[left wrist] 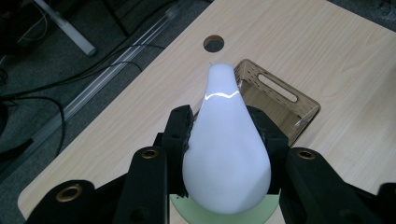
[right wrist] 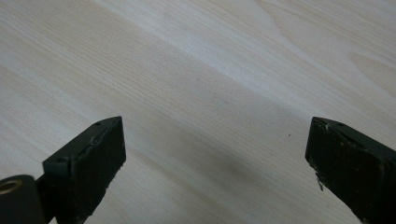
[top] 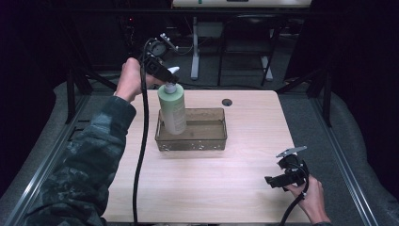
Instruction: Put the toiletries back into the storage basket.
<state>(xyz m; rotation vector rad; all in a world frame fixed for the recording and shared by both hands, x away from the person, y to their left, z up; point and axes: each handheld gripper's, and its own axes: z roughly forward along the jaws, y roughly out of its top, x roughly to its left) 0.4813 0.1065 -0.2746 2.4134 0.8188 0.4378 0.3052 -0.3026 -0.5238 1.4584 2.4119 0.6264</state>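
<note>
The pale green pump bottle (top: 171, 109) stands upright with its base inside the left end of the clear brown plastic bin (top: 207, 142), which sits in the middle of the desk (top: 244, 188), toward its far edge. My left tongs (top: 164, 75) are clamped on the bottle's white pump head (left wrist: 227, 149); in the left gripper view the two black jaws press against either side of that white bulb, with the bin's slotted handle wall just beyond it. From the high view I judge the bottle to be at or very near the bin floor, though the tinted wall keeps me from telling whether it is fully seated. So the carrying part looks essentially done: the bottle is in the bin, upright, and not leaning on a wall as far as I can see. What is left, by my reading, is to confirm it rests on the bottom, let go of the pump head and lift the left tongs clear without tipping it. My right tongs (top: 277, 180) stand wide apart and empty, low over bare desk at the near right corner, well apart from the bin.
</note>
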